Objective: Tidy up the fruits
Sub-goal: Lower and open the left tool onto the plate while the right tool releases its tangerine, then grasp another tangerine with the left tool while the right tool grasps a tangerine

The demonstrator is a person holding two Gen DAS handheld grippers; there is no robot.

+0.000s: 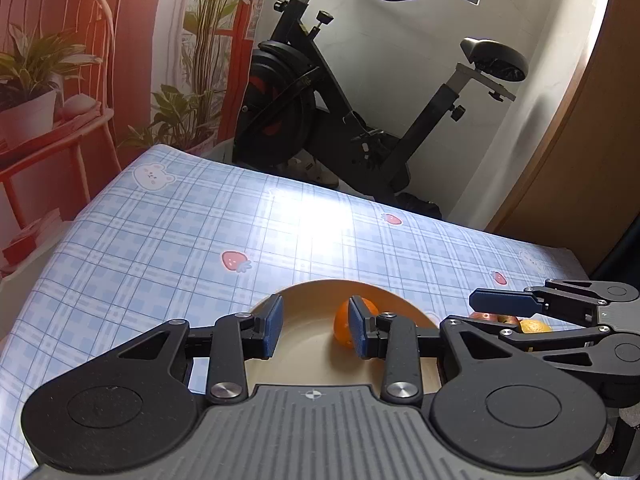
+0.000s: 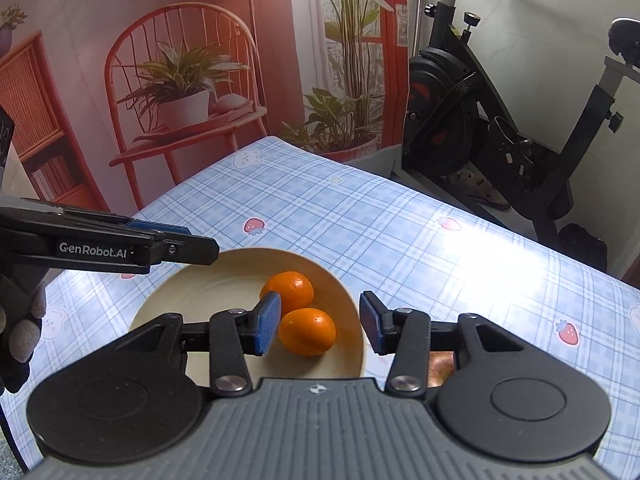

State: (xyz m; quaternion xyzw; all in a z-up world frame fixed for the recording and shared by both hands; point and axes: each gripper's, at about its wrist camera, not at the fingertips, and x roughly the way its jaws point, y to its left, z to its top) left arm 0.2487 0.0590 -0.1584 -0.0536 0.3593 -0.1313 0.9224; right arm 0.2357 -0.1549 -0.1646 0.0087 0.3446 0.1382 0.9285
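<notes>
- Table (image 2: 360, 216), blue check cloth: carries the work.
- Cream plate (image 2: 224, 276): collecting point; holds two oranges (image 2: 307, 331), touching.
- Right gripper (image 2: 316, 326): jaws wide, empty, straddling the nearer orange, probably just released.
- Left gripper (image 1: 316, 326): open, empty, above the plate.
- More fruit (image 1: 534, 326) off-plate, right.

We count two oranges (image 2: 292, 289) (image 2: 307, 331) in one cream plate (image 2: 176, 292) on desk (image 2: 360, 220). Beside plate, right of it: one reddish fruit (image 2: 440, 368), one more orange (image 1: 534, 326). Two grippers (image 1: 316, 326) (image 2: 320, 322). One exercise bike (image 1: 320, 92) behind desk.
</notes>
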